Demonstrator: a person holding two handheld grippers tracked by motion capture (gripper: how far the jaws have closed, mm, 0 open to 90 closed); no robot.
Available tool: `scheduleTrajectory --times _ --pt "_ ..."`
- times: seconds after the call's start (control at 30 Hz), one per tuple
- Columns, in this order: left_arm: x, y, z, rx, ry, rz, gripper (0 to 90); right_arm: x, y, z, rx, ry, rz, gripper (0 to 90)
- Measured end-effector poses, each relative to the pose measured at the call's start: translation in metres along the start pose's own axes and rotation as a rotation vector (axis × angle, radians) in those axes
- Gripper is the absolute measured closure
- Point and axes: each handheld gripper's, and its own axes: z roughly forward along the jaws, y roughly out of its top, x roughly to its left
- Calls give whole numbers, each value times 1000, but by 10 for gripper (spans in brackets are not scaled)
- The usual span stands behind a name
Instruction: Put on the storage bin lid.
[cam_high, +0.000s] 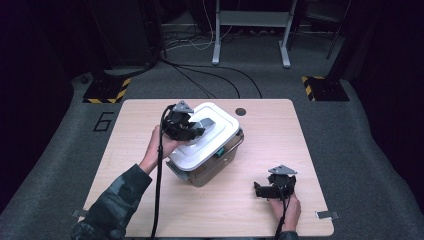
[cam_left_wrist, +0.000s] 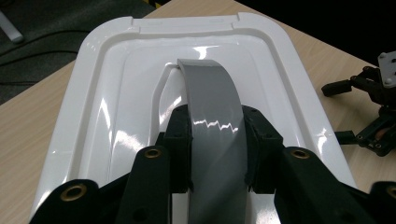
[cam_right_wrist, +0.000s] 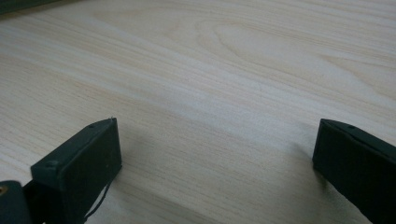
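One white-lidded bin (cam_high: 205, 150) sits mid-table (cam_high: 280, 130); left gripper (cam_left_wrist: 215, 140) clamps its single grey handle (cam_left_wrist: 212, 102); right gripper (cam_right_wrist: 215, 154), right of it, gapes empty.

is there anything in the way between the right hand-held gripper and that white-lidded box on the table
Nothing visible. Bare table lies between the right hand-held gripper, whose jaws stand open, and the box. The left hand-held gripper is already shut on the grey handle of the white lid.
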Motion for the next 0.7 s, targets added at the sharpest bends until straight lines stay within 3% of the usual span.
scheduleTrajectory --times 0.37,0.4,0.7 --pt "-8 -6 23 45 -11 3 668 0 0 0 3 1 -3 5" --pt "-10 -7 25 41 -13 -12 668 0 0 0 3 1 -7 5" --pt "-13 -13 34 70 -12 7 666 -1 0 0 4 1 -8 5"
